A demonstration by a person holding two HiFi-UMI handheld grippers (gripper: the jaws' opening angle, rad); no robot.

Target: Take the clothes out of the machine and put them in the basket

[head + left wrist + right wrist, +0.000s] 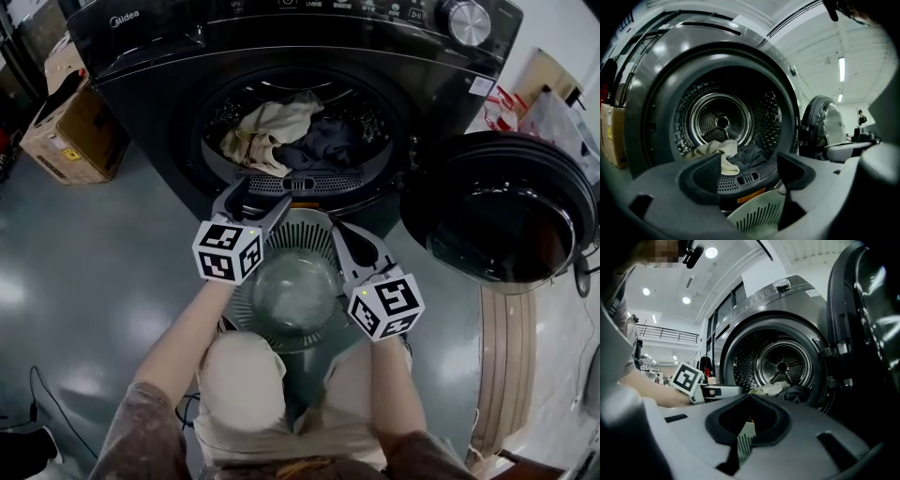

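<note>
– Clothes (286,136): where are they?
– Inside the machine (150,56), low in the drum (722,123), at twelve o'clock from my grippers. I see a cream piece (262,127) with a dark one (323,145) at its three o'clock.
– Basket (246,309)?
– On the floor (112,244), just below the drum mouth, under both grippers.
– Jaws?
– My left gripper (255,199) stands wide apart, nothing between. My right gripper (339,230), at its four o'clock, is closed tip to tip, empty.

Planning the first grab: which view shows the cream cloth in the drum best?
Head view: the cream cloth lies in plain sight in the drum, beside the dark garment. Left gripper view shows it partly covered; right gripper view, only a small sliver.
</note>
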